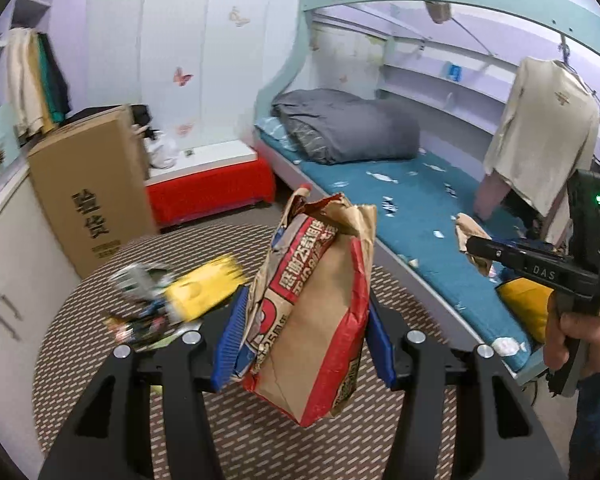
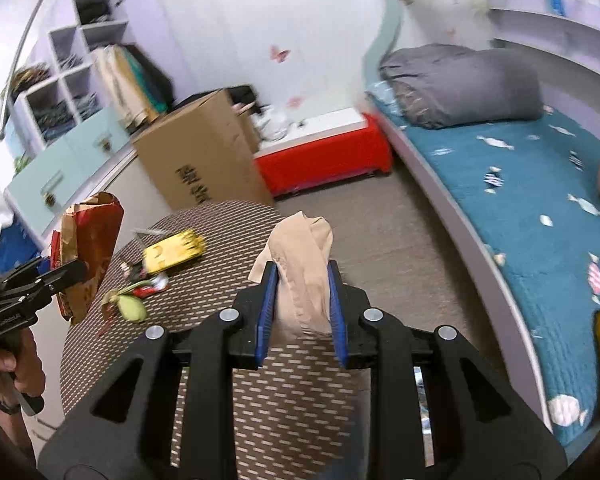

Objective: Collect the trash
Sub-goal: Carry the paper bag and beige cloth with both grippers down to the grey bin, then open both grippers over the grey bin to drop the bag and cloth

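My left hand-held gripper (image 1: 304,344) clamps a torn red-and-brown paper bag (image 1: 316,312) upright between its blue pads (image 1: 230,340), above the round woven worktop (image 1: 260,432). My right hand-held gripper (image 2: 302,308) pinches a beige stocking-like scrap (image 2: 302,276) over the same worktop's near edge. More trash lies on the worktop's far left: a yellow packet (image 2: 174,255), a crumpled wrapper (image 2: 152,282) and a greenish scrap (image 2: 130,308). A tall cardboard box (image 2: 204,152) stands just behind the worktop. Bare floor (image 2: 380,232) separates the worktop from the blue-sheeted bed (image 2: 540,200) to the right.
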The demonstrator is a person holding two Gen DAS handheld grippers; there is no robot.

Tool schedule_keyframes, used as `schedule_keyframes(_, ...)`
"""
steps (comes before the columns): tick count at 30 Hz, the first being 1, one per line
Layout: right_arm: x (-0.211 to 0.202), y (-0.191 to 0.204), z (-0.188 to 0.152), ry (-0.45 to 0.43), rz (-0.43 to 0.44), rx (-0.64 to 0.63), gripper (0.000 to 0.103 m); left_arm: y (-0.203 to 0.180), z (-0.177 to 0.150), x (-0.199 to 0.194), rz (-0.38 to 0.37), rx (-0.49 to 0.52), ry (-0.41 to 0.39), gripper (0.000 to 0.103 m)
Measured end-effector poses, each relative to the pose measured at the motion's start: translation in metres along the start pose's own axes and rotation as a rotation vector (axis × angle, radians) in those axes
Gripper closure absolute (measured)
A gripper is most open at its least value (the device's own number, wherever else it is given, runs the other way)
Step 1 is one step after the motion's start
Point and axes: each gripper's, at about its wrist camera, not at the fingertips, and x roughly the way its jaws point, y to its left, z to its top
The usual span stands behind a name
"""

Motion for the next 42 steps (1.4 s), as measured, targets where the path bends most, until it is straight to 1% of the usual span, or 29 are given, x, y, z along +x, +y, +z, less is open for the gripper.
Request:
schedule_keyframes(3, -0.018, -0.036, 0.0, -0.025, -0.051, 0.055, 0.079, -0.037, 0.013, 0.022, -0.051, 0.022, 0.011, 0.049)
schedule_keyframes(7, -0.039, -0.083, -0.003, -0.045, -0.119, 0.131, 0.079, -0.08, 0.022, 0.046, -0.122, 0.059, 0.033, 0.049)
schedule_keyframes(11, -0.056, -0.123, -0.011, -0.057, -0.174, 0.205, 0.079, -0.123, 0.024, 0.071, -0.195, 0.094, 0.068, 0.049)
schedule_keyframes(14, -0.062, -0.142, -0.016, -0.058, -0.196, 0.24, 0.079, -0.147, 0.023, 0.089, -0.245, 0.096, 0.107, 0.049)
schedule_keyframes(17, -0.058, -0.161, -0.024, -0.045, -0.209, 0.28, 0.079, -0.166, 0.021, 0.111, -0.277, 0.097, 0.15, 0.049)
schedule_keyframes(21, -0.043, -0.181, -0.036, -0.008, -0.211, 0.336, 0.079, -0.192, 0.014, 0.143, -0.29, 0.097, 0.222, 0.049)
schedule_keyframes(24, -0.026, -0.193, -0.047, 0.033, -0.207, 0.378, 0.078, -0.208, 0.006, 0.163, -0.283, 0.106, 0.27, 0.049)
schedule_keyframes(34, 0.025, -0.223, -0.076, 0.146, -0.183, 0.49, 0.078, -0.231, -0.025, 0.229, -0.238, 0.128, 0.444, 0.049)
schedule_keyframes(35, 0.029, -0.226, -0.078, 0.155, -0.181, 0.5, 0.078, -0.233, -0.028, 0.234, -0.236, 0.133, 0.461, 0.048)
schedule_keyframes(36, 0.035, -0.23, -0.082, 0.164, -0.18, 0.515, 0.076, -0.237, -0.03, 0.241, -0.233, 0.141, 0.483, 0.047)
schedule_keyframes(38, 0.044, -0.237, -0.087, 0.178, -0.165, 0.548, 0.075, -0.241, -0.033, 0.251, -0.225, 0.159, 0.513, 0.041)
schedule_keyframes(39, 0.049, -0.242, -0.091, 0.187, -0.154, 0.574, 0.066, -0.245, -0.034, 0.256, -0.218, 0.171, 0.529, 0.031)
schedule_keyframes(40, 0.054, -0.247, -0.094, 0.198, -0.146, 0.596, 0.053, -0.245, -0.035, 0.258, -0.208, 0.18, 0.532, 0.016)
schedule_keyframes(41, 0.058, -0.251, -0.098, 0.204, -0.134, 0.621, 0.033, -0.247, -0.034, 0.259, -0.185, 0.192, 0.528, 0.011)
schedule_keyframes(42, 0.06, -0.254, -0.102, 0.199, -0.119, 0.651, 0.028, -0.249, -0.034, 0.26, -0.164, 0.203, 0.517, 0.01)
